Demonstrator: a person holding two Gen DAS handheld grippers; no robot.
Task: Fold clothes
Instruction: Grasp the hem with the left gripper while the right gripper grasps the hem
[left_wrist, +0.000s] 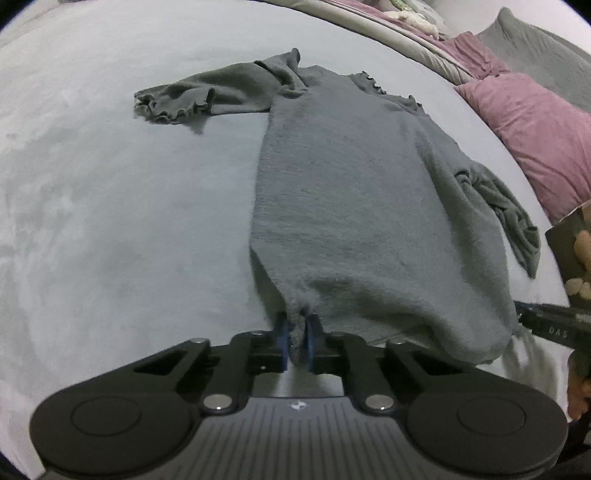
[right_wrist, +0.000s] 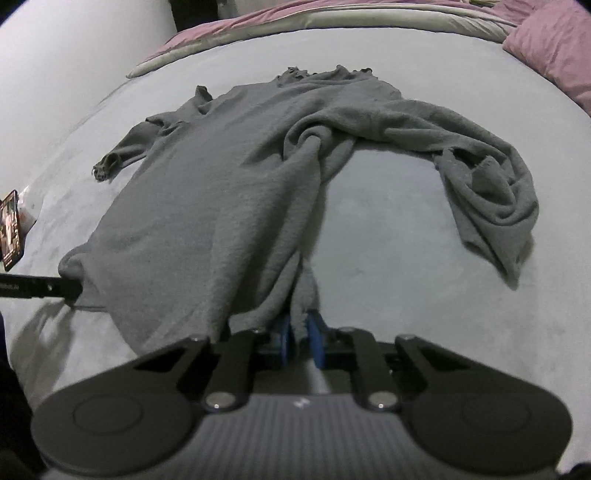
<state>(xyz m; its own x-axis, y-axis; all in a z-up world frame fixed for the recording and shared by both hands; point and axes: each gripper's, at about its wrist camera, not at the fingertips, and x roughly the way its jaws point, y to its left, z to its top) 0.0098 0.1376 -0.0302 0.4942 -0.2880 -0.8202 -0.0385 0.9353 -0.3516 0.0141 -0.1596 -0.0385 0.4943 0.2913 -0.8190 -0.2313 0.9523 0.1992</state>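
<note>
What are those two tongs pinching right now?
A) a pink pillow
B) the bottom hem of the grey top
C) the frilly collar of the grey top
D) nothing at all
B: the left tongs and the right tongs each have their blue pads closed on the near hem of the grey top, while its frilly collar lies at the far end.

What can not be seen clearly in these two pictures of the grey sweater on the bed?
- Sweater hem, left wrist view: the pinched part is hidden between the left gripper pads.
- Hem corner, right wrist view: hidden the same way inside the right gripper.
- Right sleeve: bunched in folds, cuff cannot be made out.
- Box, left wrist view: cut off by the frame edge.
- Phone, right wrist view: screen too small to read.
</note>
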